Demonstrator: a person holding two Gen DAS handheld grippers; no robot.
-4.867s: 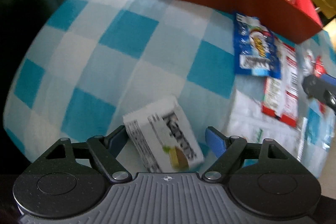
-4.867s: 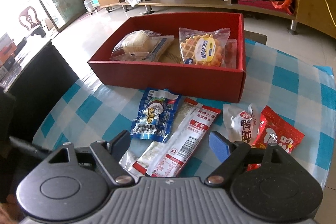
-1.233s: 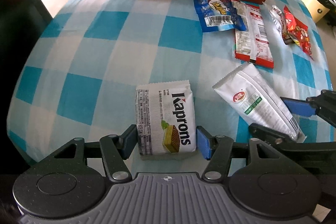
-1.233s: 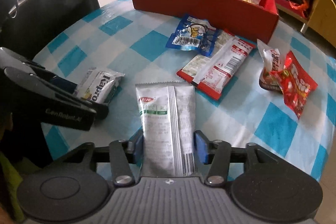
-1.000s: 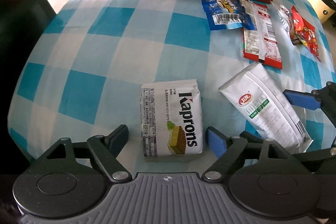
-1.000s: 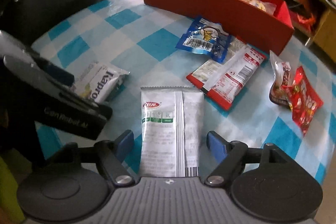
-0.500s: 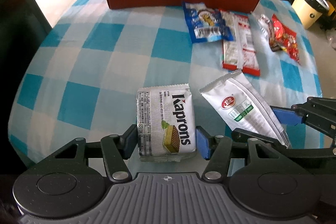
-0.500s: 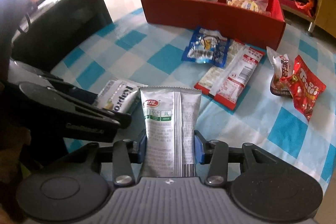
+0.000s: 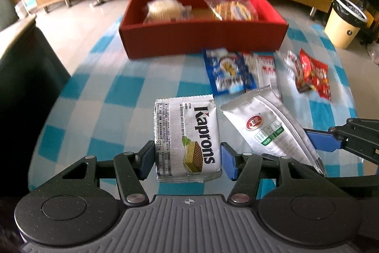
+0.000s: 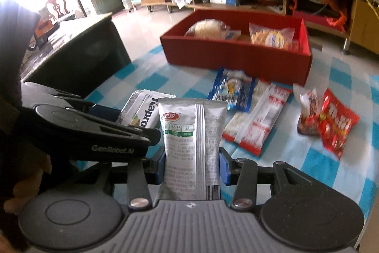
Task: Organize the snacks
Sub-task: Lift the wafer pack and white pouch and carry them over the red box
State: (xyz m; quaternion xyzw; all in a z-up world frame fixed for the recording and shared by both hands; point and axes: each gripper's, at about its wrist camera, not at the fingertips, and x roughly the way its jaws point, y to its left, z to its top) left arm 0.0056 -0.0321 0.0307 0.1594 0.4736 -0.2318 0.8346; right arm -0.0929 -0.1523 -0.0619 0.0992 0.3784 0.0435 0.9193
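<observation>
A: How far along is the sorting?

B: Partly done, I'd say. The red box [image 9: 203, 39] at the far side of the table [image 9: 99, 110] already holds two packs: a pale bun [image 9: 163, 10] on the left and a waffle [image 9: 233, 10] on the right.

A: And what's in hand?

B: Two packs at once. The left gripper [image 9: 187, 161] is clenched on the Kaprons wafer [image 9: 187, 136], pads pressing both long sides, with the pack clear of the cloth. The right gripper [image 10: 191, 168] is clamped on the silver pouch [image 10: 191, 141], which stands up between its jaws. Both are at the near end, well short of the box.

A: What's left on the table?

B: Four, as far as I can see: a blue bag [image 10: 233, 90] just in front of the box, a long red-and-white pack [image 10: 258, 120] beside it, then a small whitish pack [image 10: 309, 101] and a red bag [image 10: 336, 122] to the right.

A: So next?

B: Probably carrying both held packs across and dropping them in the box, then the four.
</observation>
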